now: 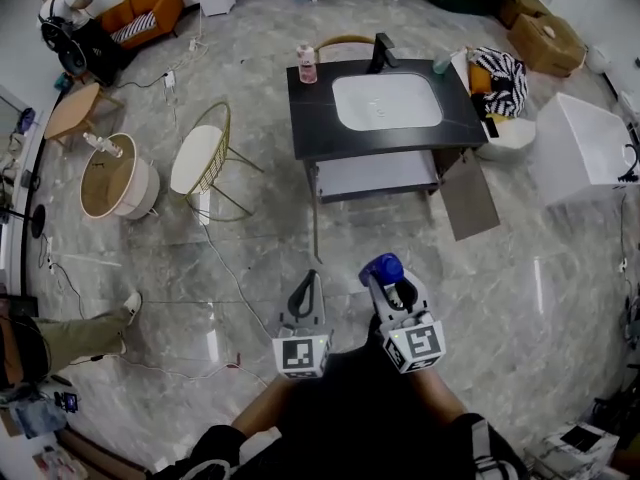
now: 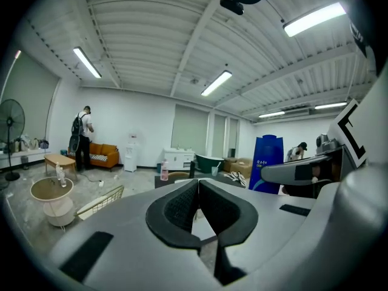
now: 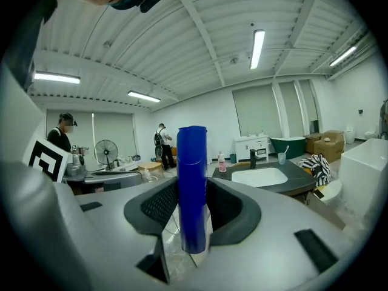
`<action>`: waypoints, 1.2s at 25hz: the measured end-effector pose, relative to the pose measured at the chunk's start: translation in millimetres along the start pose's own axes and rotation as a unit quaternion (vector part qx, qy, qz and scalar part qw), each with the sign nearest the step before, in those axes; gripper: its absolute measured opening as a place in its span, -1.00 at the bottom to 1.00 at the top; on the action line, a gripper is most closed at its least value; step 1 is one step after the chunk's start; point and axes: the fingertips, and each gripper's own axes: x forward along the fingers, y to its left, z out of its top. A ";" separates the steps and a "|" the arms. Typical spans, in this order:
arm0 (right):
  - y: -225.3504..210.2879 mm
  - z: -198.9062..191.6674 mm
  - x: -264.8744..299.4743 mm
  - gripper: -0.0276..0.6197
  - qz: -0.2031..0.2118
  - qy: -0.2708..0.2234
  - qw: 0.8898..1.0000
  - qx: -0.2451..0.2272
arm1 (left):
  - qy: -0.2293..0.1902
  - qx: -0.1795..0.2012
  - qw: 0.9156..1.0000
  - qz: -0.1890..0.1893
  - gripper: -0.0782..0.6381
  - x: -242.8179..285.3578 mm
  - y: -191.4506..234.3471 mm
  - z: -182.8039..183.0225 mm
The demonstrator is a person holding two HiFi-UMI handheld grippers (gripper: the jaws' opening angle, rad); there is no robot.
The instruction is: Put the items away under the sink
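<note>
My right gripper [image 3: 193,206] is closed onto a tall blue bottle [image 3: 192,180]. The bottle stands upright between the jaws, and each dark pad presses against one side of it. My left gripper [image 2: 198,190] has nothing in it: its jaws meet at the tips, with only a sliver of floor showing behind them. I hold both grippers side by side just in front of me, the left one near the bottle but apart from it. They are well apart from the sink cabinet [image 1: 312,120] across the marble floor. The cabinet's door [image 1: 470,196] hangs open on the right, and the space under the basin [image 1: 386,101] shows. On the dark counter stand a pink bottle [image 1: 306,65], a black tap [image 1: 382,53] and a cup [image 1: 441,64]
</note>
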 end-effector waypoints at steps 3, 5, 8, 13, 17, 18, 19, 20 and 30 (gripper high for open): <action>-44.6 11.4 17.2 -0.46 0.024 0.009 1.000 -0.013 | -0.013 -0.022 0.999 0.023 -0.73 40.3 -18.2 14.9; -73.0 17.7 29.7 -0.46 0.039 0.014 0.999 -0.024 | -0.024 -0.036 0.998 0.041 -0.73 67.3 -30.2 26.5; -111.8 19.2 44.0 -0.46 0.064 0.018 0.997 -0.041 | -0.029 -0.043 0.996 0.067 -0.73 101.4 -49.2 33.0; -163.4 13.5 66.5 -0.46 0.093 0.034 0.994 -0.040 | -0.011 -0.027 0.994 0.105 -0.73 144.7 -72.0 26.9; -188.7 9.7 84.8 -0.46 0.116 0.034 0.991 -0.051 | -0.019 -0.038 0.990 0.135 -0.73 167.4 -79.0 31.4; -193.5 8.1 91.2 -0.46 0.119 0.033 0.991 -0.053 | -0.020 -0.039 0.989 0.139 -0.73 172.8 -78.5 30.5; -198.0 6.2 98.0 -0.46 0.120 0.033 0.991 -0.054 | -0.019 -0.038 0.989 0.141 -0.73 178.1 -77.1 28.3; -202.3 4.0 105.1 -0.46 0.119 0.034 0.991 -0.050 | -0.017 -0.037 0.989 0.142 -0.73 184.0 -74.8 25.5; -227.8 -25.0 169.3 -0.46 0.110 0.041 0.992 -0.054 | -0.034 -0.036 0.991 0.126 -0.73 250.6 -48.2 2.9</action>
